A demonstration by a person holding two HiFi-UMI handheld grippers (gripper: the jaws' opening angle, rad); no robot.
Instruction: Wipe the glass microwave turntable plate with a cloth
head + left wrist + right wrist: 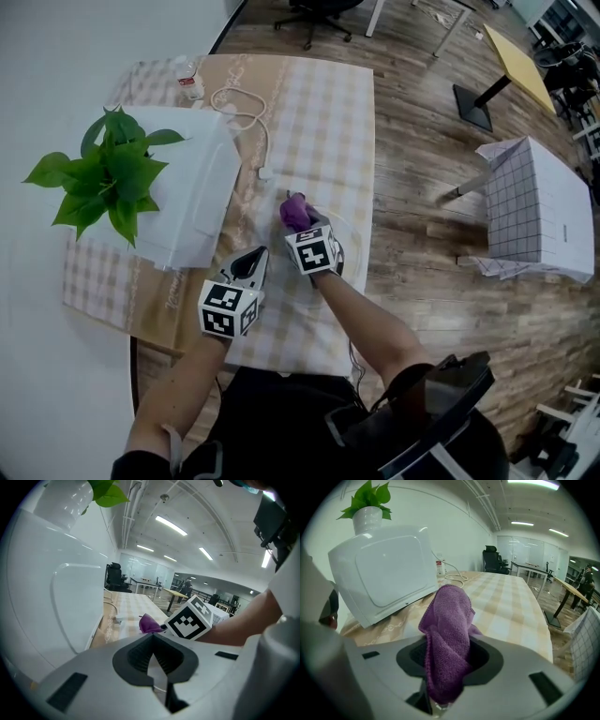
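A: Start on the left. What is the left gripper (251, 264) doing?

B: Its jaws are drawn together at the tips, and I can't make out anything held between them. A pale sliver shows behind the tips, which could be worktop (328, 122) or glass, I can't tell which. It sits low, just to the left of the right gripper (306, 225), tips pointing toward the plate's near edge

A: And the right one?

B: Its jaws are clamped on the purple cloth (446, 634). The cloth bunches up and spills out ahead of the tips, with the white microwave (384, 569) ahead and to the left of them

A: Where is the glass plate (352, 236)?

B: Flat on the worktop, under and around the right jaws. It's clear, so only a faint rim shows to their right. From the head view, the cloth looks pressed down onto it ahead of the jaws

A: So how far along is it?

B: The cloth is gripped and brought to the plate, so that part is done. My guess is the wiping is at an early or middle stage. Nothing shows which part of the glass is clean, so I'd count most of the surface, the far and right side especially, as left to do
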